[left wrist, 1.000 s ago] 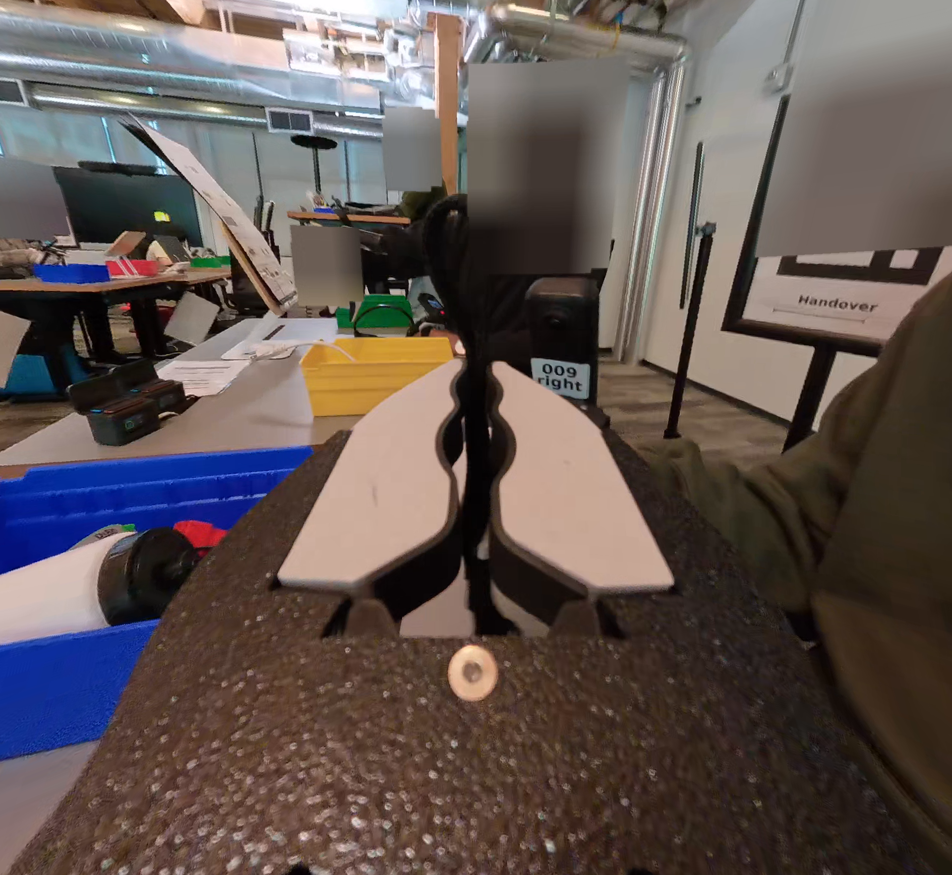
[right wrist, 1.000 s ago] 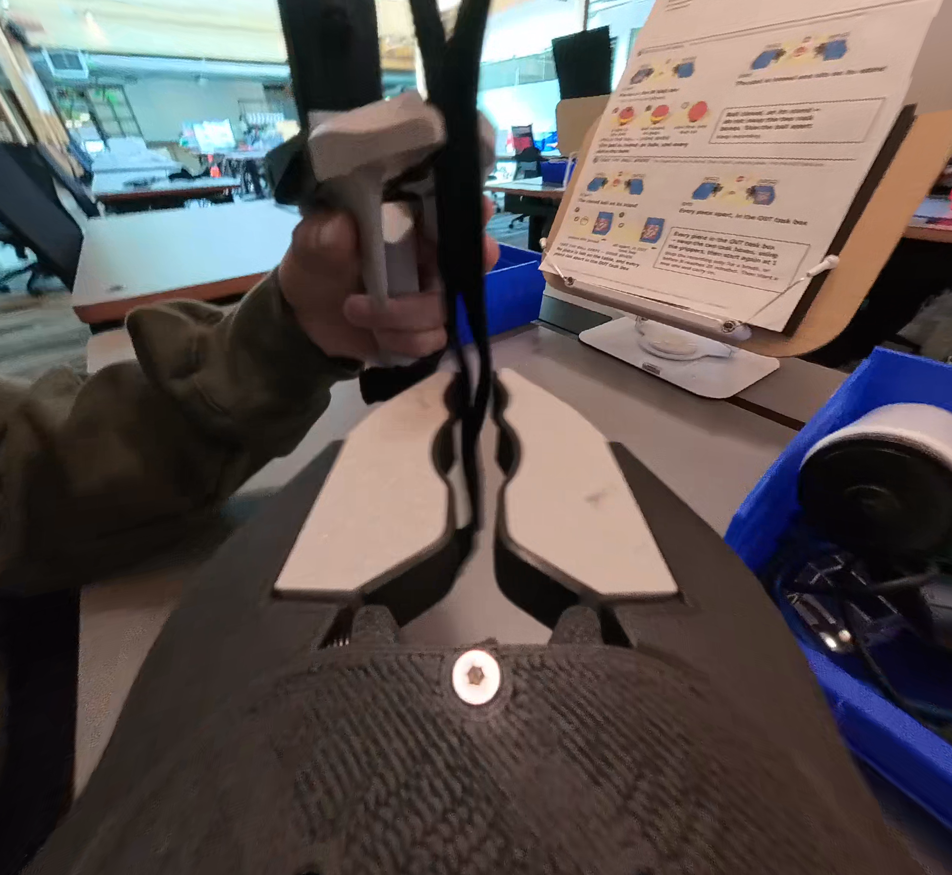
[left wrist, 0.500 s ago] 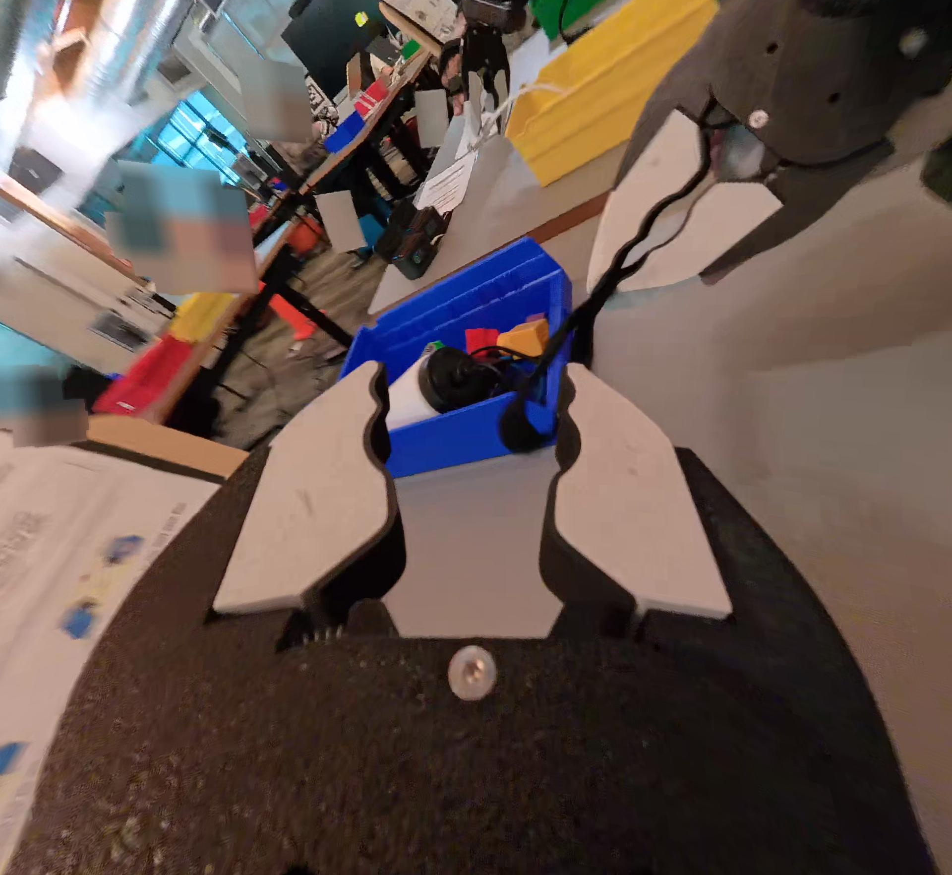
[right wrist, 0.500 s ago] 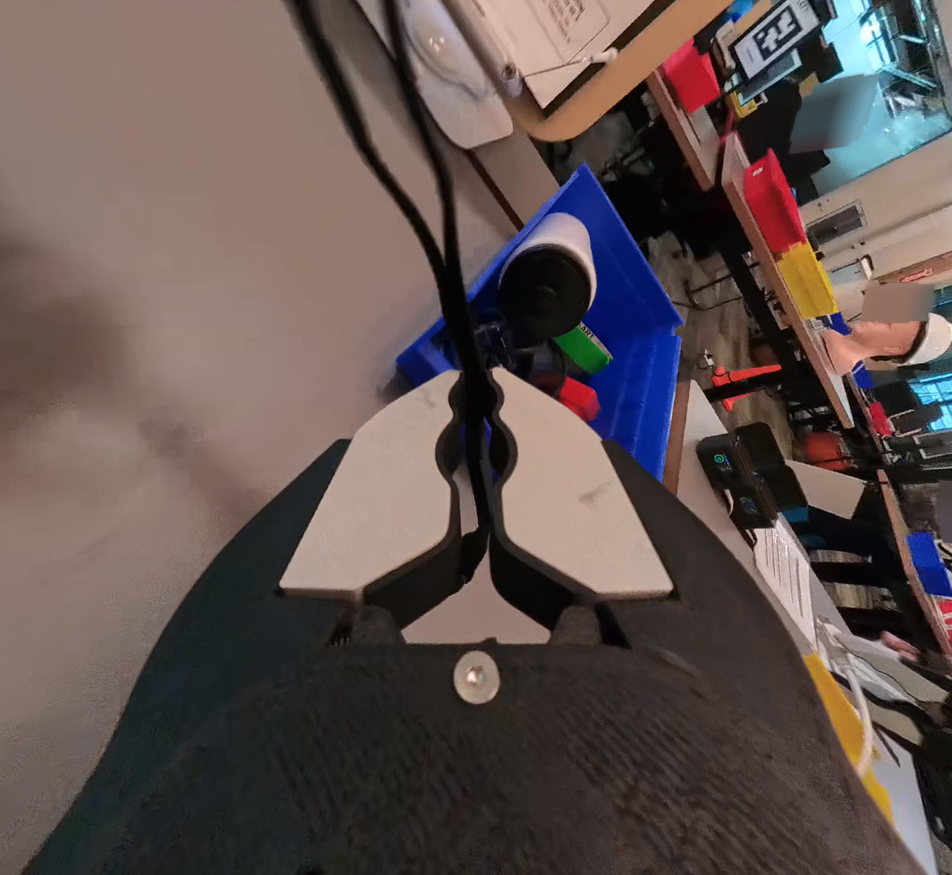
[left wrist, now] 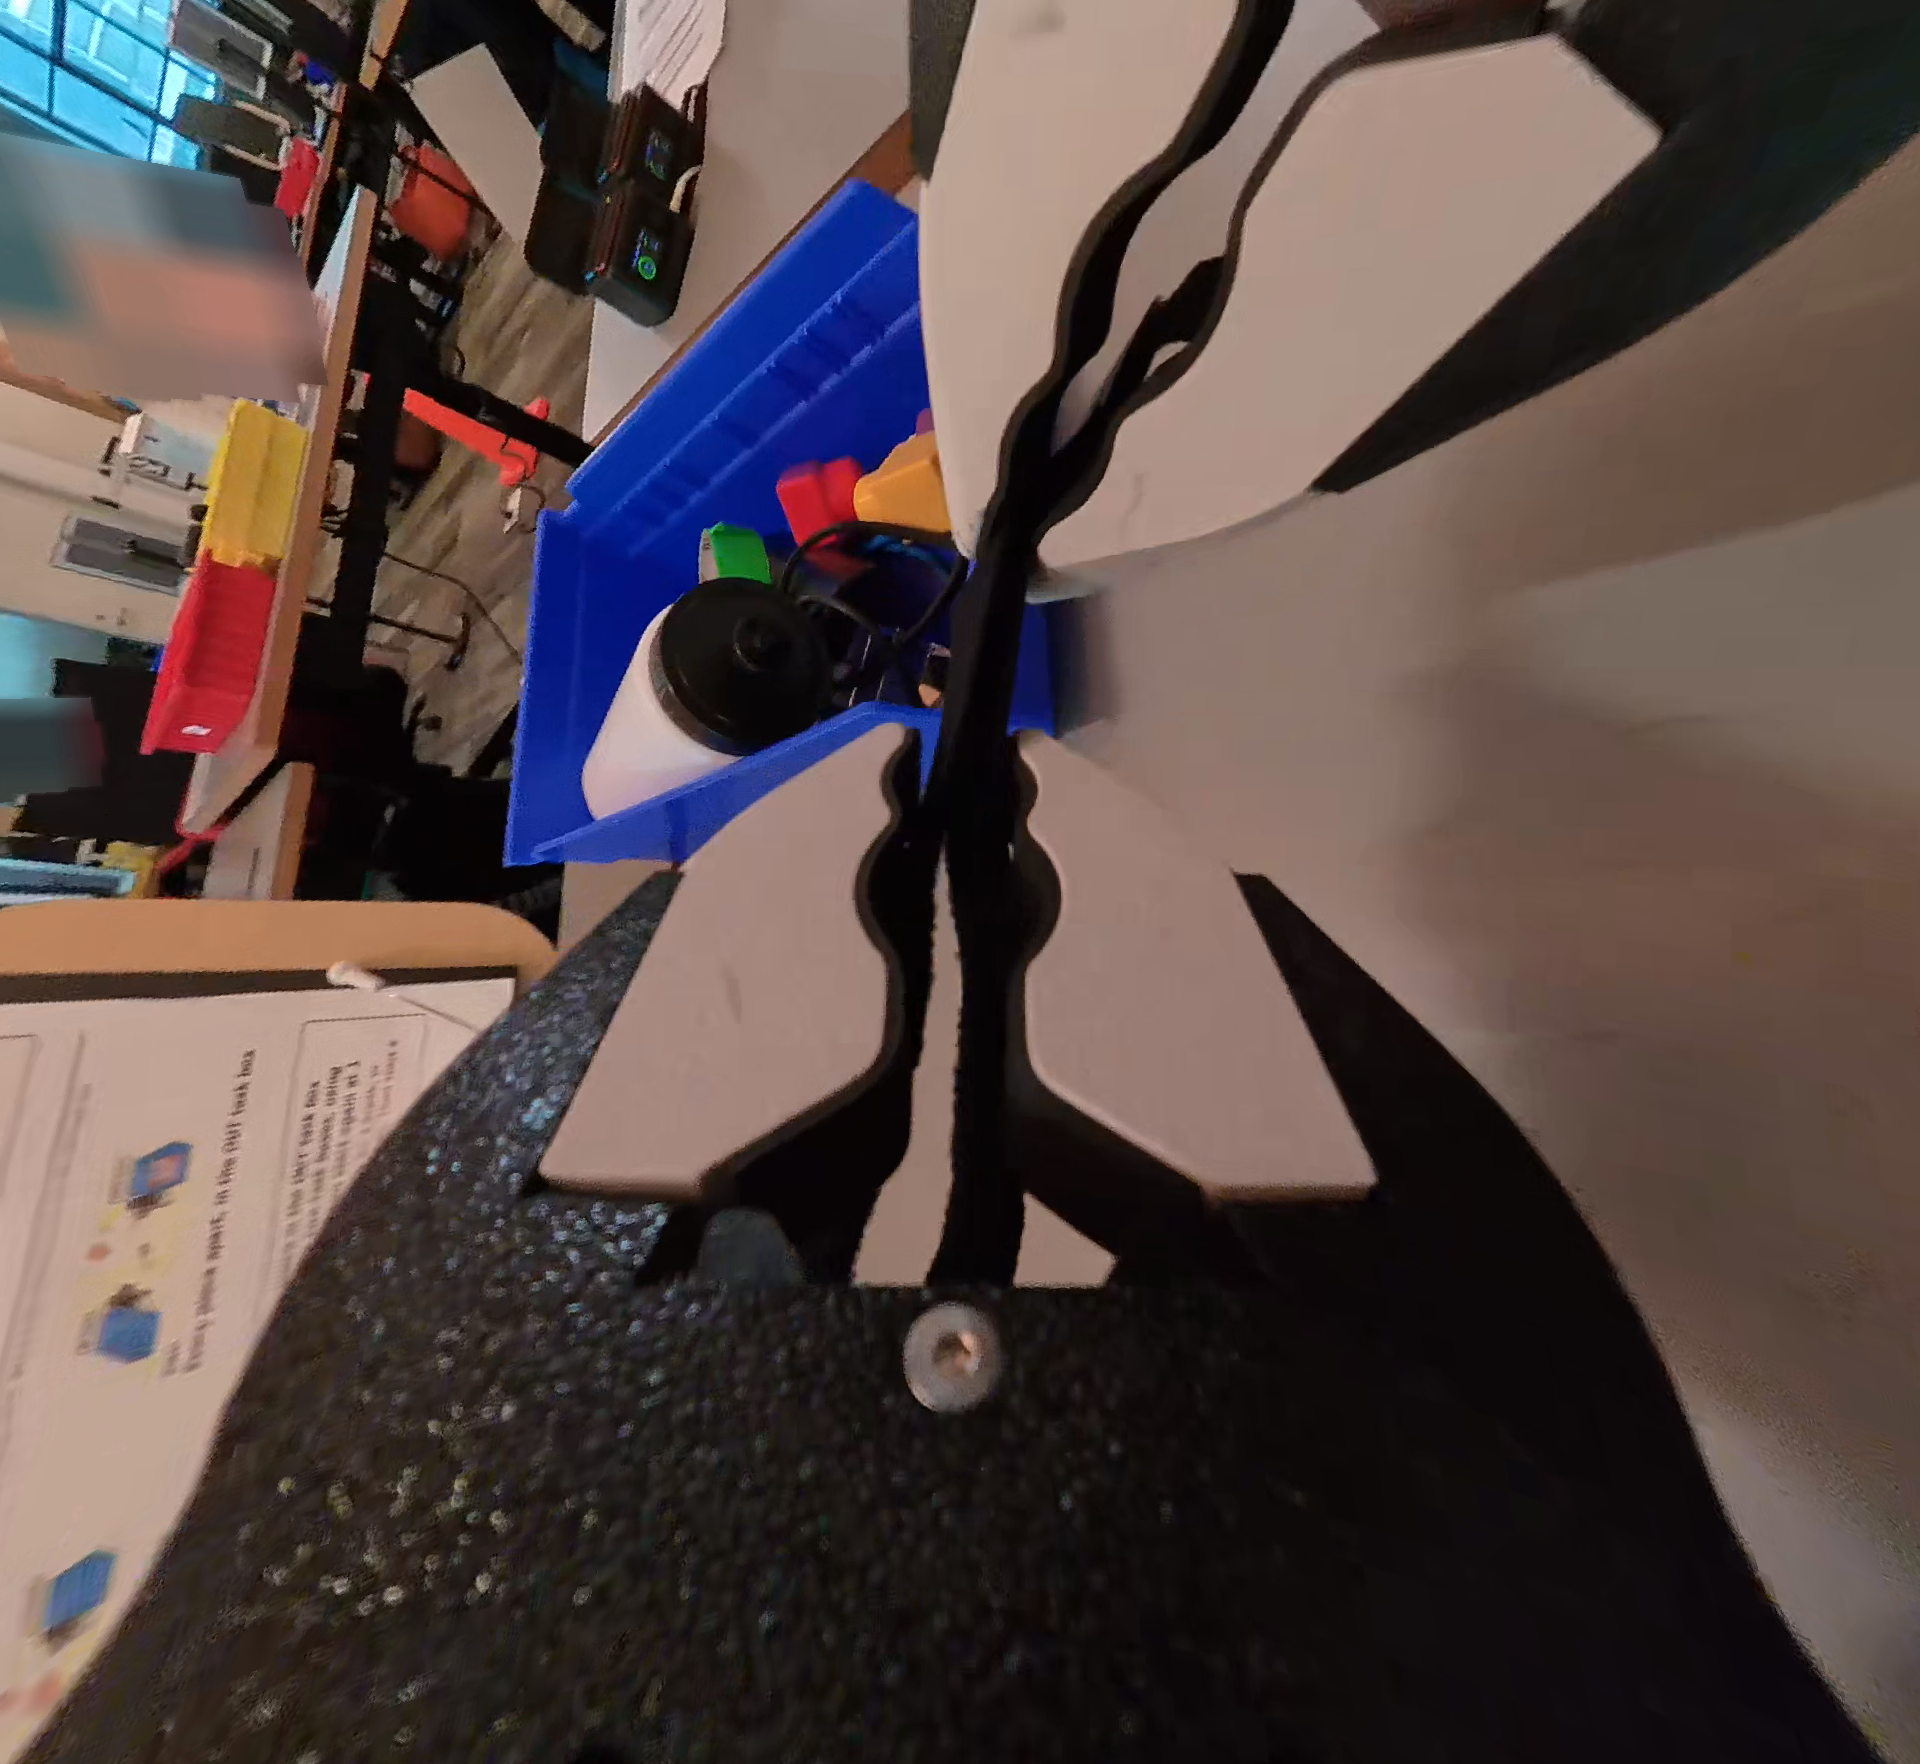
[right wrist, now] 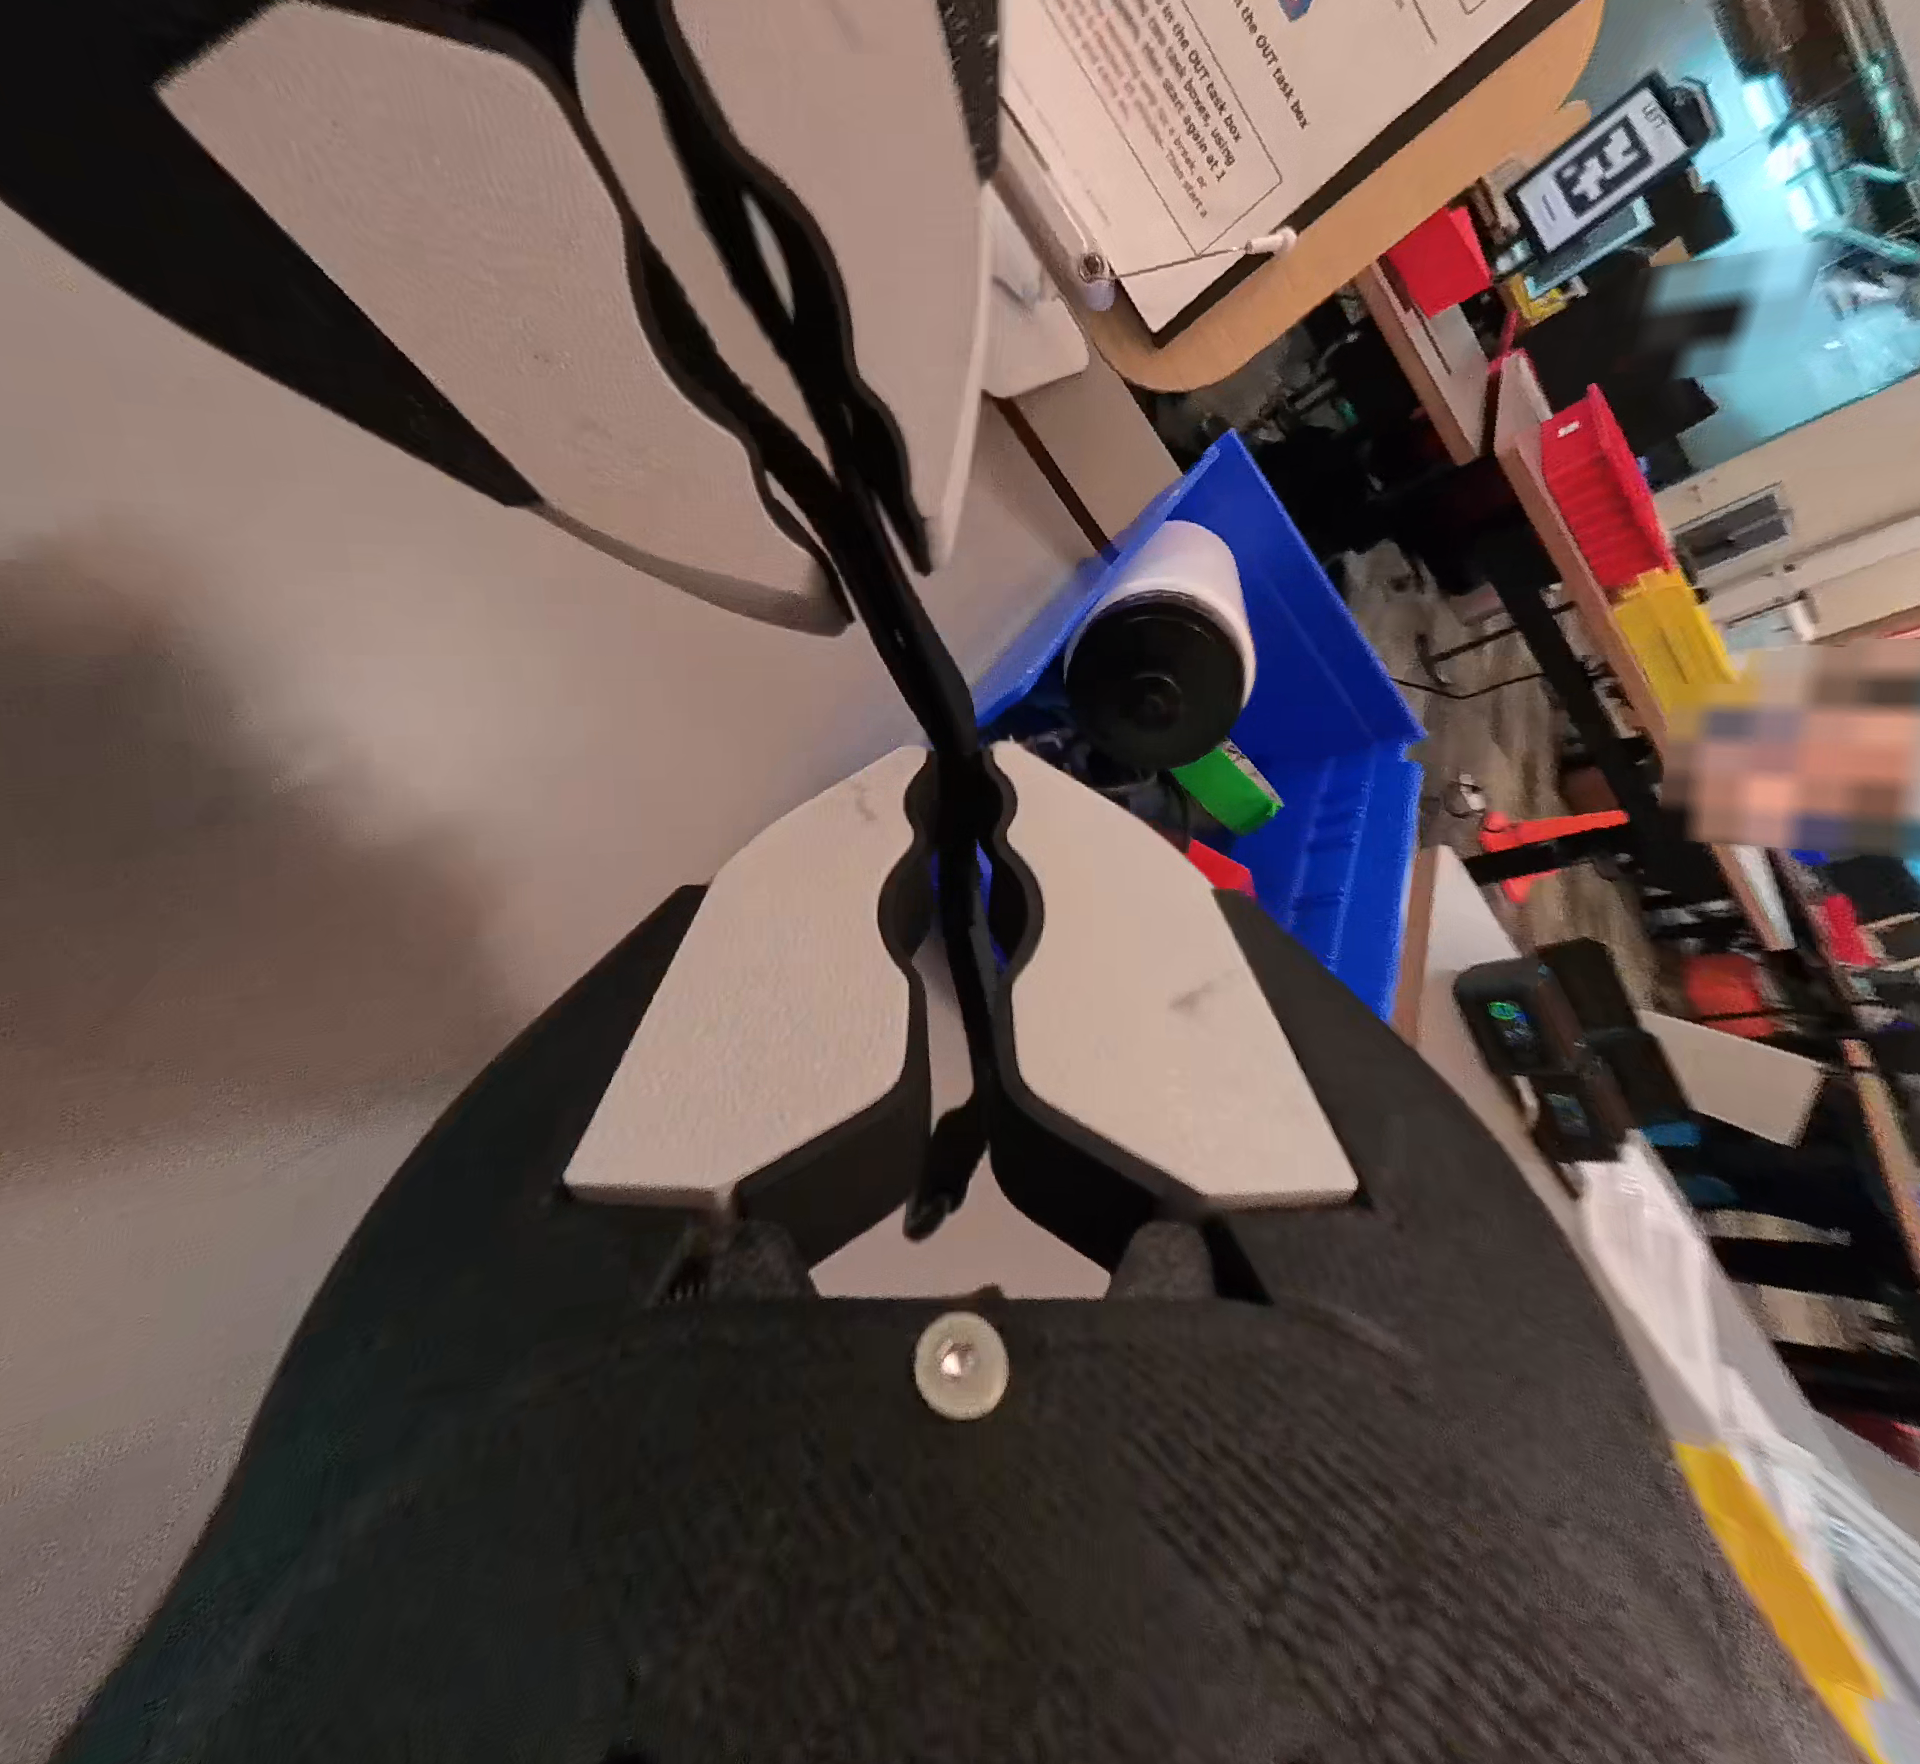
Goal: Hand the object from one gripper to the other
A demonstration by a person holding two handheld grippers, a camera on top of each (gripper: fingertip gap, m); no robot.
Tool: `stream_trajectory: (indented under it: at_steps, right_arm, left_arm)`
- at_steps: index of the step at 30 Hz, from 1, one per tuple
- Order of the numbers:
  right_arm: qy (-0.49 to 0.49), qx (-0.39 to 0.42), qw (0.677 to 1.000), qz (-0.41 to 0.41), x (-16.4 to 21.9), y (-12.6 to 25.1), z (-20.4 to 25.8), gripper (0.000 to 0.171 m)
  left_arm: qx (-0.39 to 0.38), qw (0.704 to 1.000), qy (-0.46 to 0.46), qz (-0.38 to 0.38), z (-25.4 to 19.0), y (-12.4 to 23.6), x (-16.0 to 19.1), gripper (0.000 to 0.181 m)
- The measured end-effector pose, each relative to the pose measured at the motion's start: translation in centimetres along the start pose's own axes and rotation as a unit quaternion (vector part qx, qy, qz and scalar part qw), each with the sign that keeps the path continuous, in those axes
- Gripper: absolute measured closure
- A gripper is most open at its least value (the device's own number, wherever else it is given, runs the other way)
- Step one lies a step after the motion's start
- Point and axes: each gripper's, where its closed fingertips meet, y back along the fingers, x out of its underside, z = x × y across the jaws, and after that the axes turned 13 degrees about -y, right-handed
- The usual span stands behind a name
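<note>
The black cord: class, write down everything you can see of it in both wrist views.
The black cord is thin, soft and looks woven, doubled into at least two strands. It runs taut between the two grippers, which face each other tip to tip above the grey table. The left gripper and the right gripper are each closed on it. One short end pokes out behind the right gripper's fingers.

cord (left wrist: 971, 675): ends hidden inside grippers | bin (left wrist: 582, 634): contents partly hidden | background blurred
</note>
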Motion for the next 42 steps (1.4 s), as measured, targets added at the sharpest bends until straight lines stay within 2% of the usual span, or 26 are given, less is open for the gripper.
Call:
stream_trajectory:
  at_steps: [1,7,9,12,14,16,18,21,24,26,28,32,37,40,41,42]
  right_arm:
    - [-0.015,-0.01,1.0,-0.006,-0.1,0.0,0.0,0.165]
    - [-0.076,-0.057,0.993,-0.065,-1.1,0.6,0.1,0.161]
    - [-0.077,-0.067,0.989,-0.111,-2.0,1.3,-0.2,0.136]
    - [-0.06,-0.07,0.977,-0.19,-3.3,3.0,-1.0,0.118]
    - [-0.033,-0.07,0.962,-0.263,-4.3,4.4,-1.3,0.113]
    - [0.008,-0.063,0.946,-0.317,-4.9,5.5,-1.1,0.11]
    - [0.094,-0.012,0.935,-0.342,-5.4,6.0,-0.7,0.107]
    - [0.205,0.038,0.929,-0.305,-5.2,4.6,0.6,0.106]
    - [0.294,0.064,0.919,-0.255,-4.3,2.2,2.2,0.111]
    - [0.318,0.058,0.915,-0.243,-4.0,0.9,3.4,0.116]
    - [0.336,0.087,0.908,-0.236,-4.2,0.2,3.5,0.12]
    - [0.362,0.107,0.905,-0.198,-3.3,-1.5,3.5,0.125]
    - [0.369,0.129,0.899,-0.197,-3.3,-1.7,3.1,0.151]
    - [0.334,0.122,0.916,-0.189,-3.1,-1.9,2.8,0.153]
    - [0.318,0.122,0.921,-0.191,-3.1,-1.9,2.6,0.154]
    - [0.302,0.12,0.927,-0.187,-2.9,-2.0,2.2,0.156]
  left_arm:
    - [0.005,1.0,0.013,-0.014,0.0,-0.1,0.1,0.173]
    - [0.048,0.99,0.101,-0.091,0.1,-0.2,0.2,0.178]
    - [0.06,0.979,0.162,-0.108,0.6,0.2,0.8,0.178]
    - [0.15,0.933,0.287,-0.157,0.3,1.7,1.3,0.178]
    - [0.225,0.891,0.35,-0.183,-0.4,3.0,1.7,0.177]
    - [0.269,0.855,0.4,-0.19,-0.7,3.9,2.3,0.177]
    - [0.299,0.834,0.429,-0.178,-1.3,4.4,3.3,0.177]
    - [0.362,0.801,0.448,-0.164,-3.0,5.1,3.8,0.177]
    - [0.394,0.785,0.45,-0.161,-3.8,5.3,3.8,0.177]
    - [0.398,0.78,0.455,-0.165,-3.8,5.3,3.7,0.177]
    - [0.405,0.776,0.455,-0.165,-4.0,5.5,3.6,0.177]
    - [0.414,0.779,0.444,-0.155,-4.6,5.4,3.2,0.177]
    - [0.408,0.785,0.44,-0.151,-4.5,5.2,3.0,0.177]
    - [0.397,0.796,0.425,-0.167,-4.2,5.2,2.6,0.176]
    - [0.382,0.806,0.416,-0.175,-3.8,5.2,2.4,0.172]
    - [0.357,0.818,0.409,-0.189,-3.1,5.1,2.1,0.154]
